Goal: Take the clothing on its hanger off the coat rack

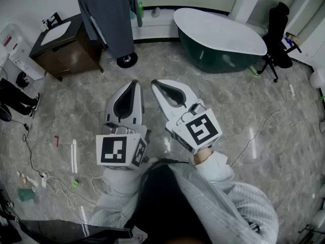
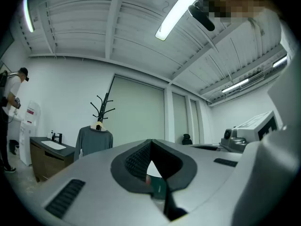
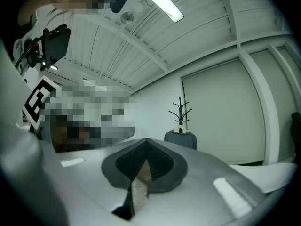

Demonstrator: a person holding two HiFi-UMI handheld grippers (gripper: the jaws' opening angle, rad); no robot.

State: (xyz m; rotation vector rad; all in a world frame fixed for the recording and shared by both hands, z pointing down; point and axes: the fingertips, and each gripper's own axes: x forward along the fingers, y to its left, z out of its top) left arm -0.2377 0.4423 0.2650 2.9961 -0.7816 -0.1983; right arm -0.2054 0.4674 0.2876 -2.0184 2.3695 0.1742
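Note:
A grey sweater (image 1: 109, 14) hangs on a wooden hanger on a black coat rack, whose round base (image 1: 127, 60) stands on the marble floor ahead of me. The sweater (image 2: 94, 141) is small and far off at the left in the left gripper view. In the right gripper view the sweater (image 3: 181, 139) sits just right of centre under the rack's hooks (image 3: 180, 108). My left gripper (image 1: 134, 84) and right gripper (image 1: 154, 83) are held side by side in front of me, well short of the rack. Both are shut with nothing between their jaws.
A brown vanity cabinet (image 1: 63, 47) stands left of the rack and a dark green bathtub (image 1: 218, 39) to its right. A black office chair (image 1: 278, 34) is at the far right. Cables (image 1: 30, 156) lie on the floor at left. A person (image 2: 11, 112) stands by a white dispenser (image 1: 18, 52).

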